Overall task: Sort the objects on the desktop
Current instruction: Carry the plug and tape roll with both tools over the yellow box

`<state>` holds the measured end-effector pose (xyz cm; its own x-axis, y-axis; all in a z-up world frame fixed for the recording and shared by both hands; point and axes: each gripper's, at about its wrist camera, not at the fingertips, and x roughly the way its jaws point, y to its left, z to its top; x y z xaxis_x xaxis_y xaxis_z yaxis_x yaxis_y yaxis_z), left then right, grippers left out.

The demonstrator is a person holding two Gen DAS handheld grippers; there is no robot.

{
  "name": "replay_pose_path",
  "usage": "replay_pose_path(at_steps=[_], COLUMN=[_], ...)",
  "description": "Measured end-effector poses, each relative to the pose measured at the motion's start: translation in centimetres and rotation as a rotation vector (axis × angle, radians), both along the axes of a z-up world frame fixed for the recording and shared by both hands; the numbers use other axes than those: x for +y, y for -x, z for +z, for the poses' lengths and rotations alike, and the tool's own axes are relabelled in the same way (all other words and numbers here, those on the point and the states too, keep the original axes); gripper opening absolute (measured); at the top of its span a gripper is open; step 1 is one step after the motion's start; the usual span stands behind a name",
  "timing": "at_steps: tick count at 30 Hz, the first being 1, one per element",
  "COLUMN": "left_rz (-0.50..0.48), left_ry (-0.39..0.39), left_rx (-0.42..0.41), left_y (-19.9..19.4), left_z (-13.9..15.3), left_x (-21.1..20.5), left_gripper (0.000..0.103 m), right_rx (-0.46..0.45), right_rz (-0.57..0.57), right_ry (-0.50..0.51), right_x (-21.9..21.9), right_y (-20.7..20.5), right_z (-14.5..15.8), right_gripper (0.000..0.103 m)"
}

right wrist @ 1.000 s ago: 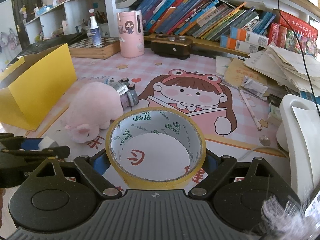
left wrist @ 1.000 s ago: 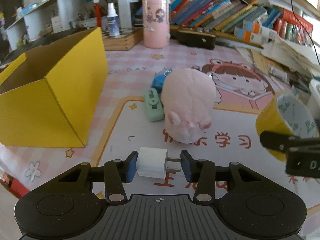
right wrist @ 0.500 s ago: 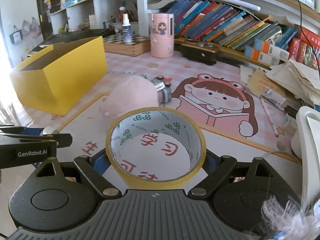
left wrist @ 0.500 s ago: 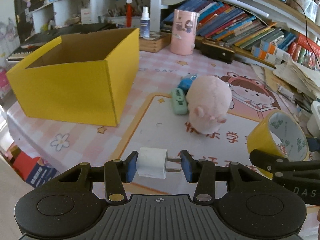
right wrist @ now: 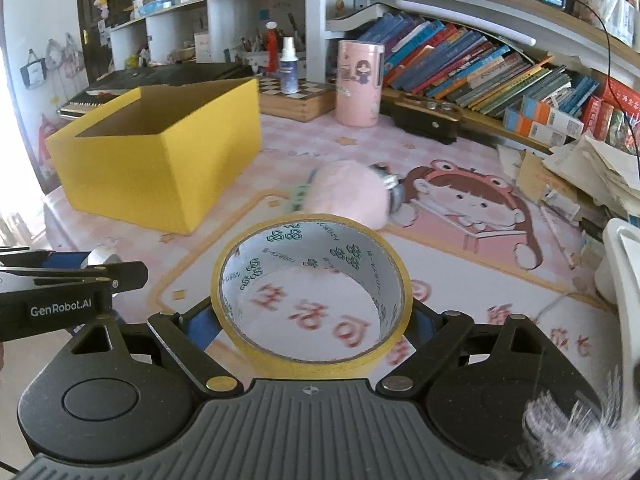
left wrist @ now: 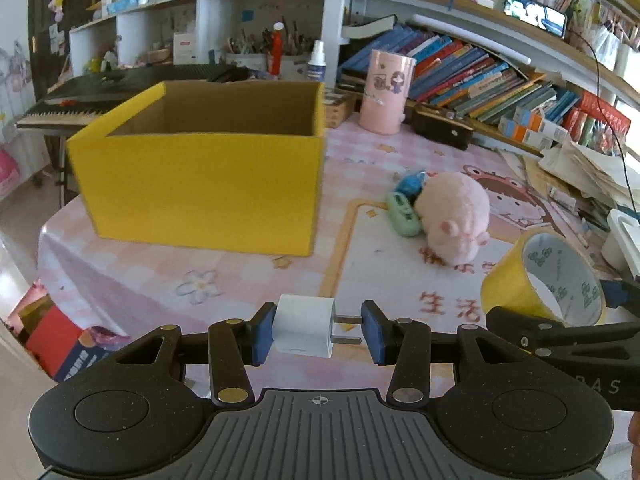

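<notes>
My left gripper (left wrist: 318,334) is shut on a white plug adapter (left wrist: 304,330), held in the air above the table's near edge. My right gripper (right wrist: 312,320) is shut on a yellow tape roll (right wrist: 312,354), also lifted; the roll shows in the left wrist view (left wrist: 508,292) at the right. An open yellow box (left wrist: 200,176) stands on the table ahead and to the left; it also shows in the right wrist view (right wrist: 160,160). A pink plush toy (left wrist: 456,216) lies on the mat, with a green item (left wrist: 404,216) and a blue item (left wrist: 410,186) beside it.
A pink canister (left wrist: 384,92) and a dark case (left wrist: 440,130) stand at the back by a row of books (left wrist: 480,80). Loose papers (left wrist: 584,172) pile at the right. A white object (right wrist: 620,276) sits at the right edge. A keyboard (left wrist: 68,108) lies behind the box.
Both grippers have risen and drawn back from the table with their objects. The yellow box now sits nearer the middle of both views. The plush toy looks farther away.
</notes>
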<state>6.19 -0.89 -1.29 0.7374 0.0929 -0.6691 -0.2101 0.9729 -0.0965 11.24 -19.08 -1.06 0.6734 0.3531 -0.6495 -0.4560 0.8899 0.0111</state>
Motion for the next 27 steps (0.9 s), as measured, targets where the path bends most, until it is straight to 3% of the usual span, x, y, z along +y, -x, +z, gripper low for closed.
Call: replay_pose_path(at_steps=[16,27], left_rz=[-0.085,-0.064], left_ry=[0.003,0.010], left_rx=[0.016,0.029], left_y=[6.5,10.4], left_z=[-0.3,-0.7], left_x=[7.2,11.0], left_gripper=[0.044,0.044], right_rx=[0.041,0.083], right_rz=[-0.072,-0.063], right_ry=[-0.014,-0.023], right_x=[7.6,11.6], right_y=[8.6,12.4], right_z=[-0.8,-1.6], right_gripper=[0.089,0.089])
